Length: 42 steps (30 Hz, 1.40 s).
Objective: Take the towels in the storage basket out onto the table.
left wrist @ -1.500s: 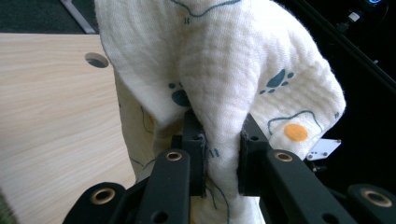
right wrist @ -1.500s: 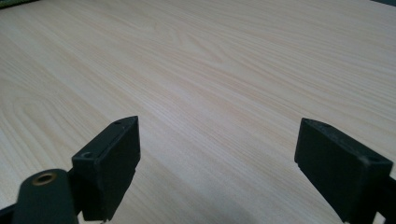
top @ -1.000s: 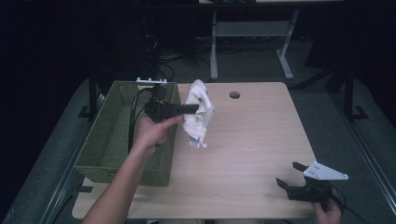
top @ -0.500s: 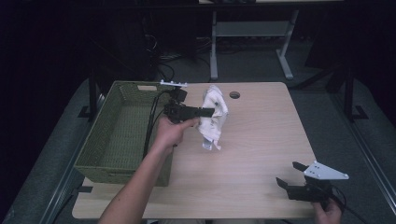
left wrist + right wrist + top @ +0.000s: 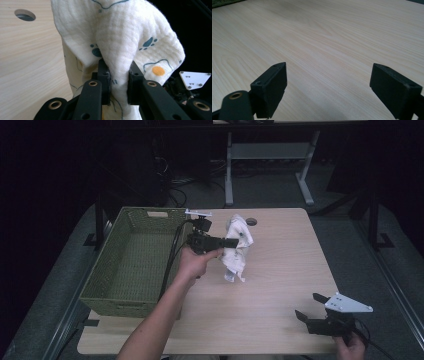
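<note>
Since the earlier frames, the left gripper (image 5: pixel 231 242) has carried the cloth (image 5: pixel 237 247) rightward from beside the basket (image 5: pixel 131 265) out over the desk (image 5: pixel 280 285). Its jaws are clamped on a bunched fold of the cloth, pads pressing both sides. The cloth hangs below the grip, long axis near vertical, lower tip pointing down and apparently at or just above the desk surface. Judged progress: removal from the basket is done; laying the cloth down, and any spreading or folding, remains. The right gripper (image 5: pixel 312 309) rests near the desk's front right corner, jaws wide apart and holding nothing.
</note>
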Available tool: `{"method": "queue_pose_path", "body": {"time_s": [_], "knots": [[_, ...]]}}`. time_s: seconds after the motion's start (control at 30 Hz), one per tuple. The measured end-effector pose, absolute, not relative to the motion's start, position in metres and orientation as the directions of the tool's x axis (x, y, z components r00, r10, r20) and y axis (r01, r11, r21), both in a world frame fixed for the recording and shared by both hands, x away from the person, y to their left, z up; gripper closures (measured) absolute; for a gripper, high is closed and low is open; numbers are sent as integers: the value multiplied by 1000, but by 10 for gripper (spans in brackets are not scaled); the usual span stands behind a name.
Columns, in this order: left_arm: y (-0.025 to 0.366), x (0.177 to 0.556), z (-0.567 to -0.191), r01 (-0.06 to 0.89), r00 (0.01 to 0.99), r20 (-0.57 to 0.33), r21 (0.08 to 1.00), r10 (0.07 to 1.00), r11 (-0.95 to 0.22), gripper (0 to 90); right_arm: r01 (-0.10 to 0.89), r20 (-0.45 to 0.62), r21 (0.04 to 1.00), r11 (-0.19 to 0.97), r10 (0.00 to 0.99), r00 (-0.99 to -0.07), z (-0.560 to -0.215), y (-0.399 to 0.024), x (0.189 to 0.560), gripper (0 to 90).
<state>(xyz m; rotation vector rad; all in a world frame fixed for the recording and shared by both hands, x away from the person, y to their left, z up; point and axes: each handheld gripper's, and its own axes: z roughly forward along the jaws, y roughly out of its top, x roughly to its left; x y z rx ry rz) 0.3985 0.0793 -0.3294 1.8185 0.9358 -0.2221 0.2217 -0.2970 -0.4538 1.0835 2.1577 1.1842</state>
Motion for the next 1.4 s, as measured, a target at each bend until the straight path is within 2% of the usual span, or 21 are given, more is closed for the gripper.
{"method": "queue_pose_path", "body": {"time_s": [0.93,1.4], "knots": [[30,404,-399,746,634,-560,624,534,-232,762,424,-9,844,327,801,-599,-454,-298,221,140],[16,403,-424,754,625,-532,599,571,-268,747,427,-7,844,324,804,-595,-455,-297,222,140]]}}
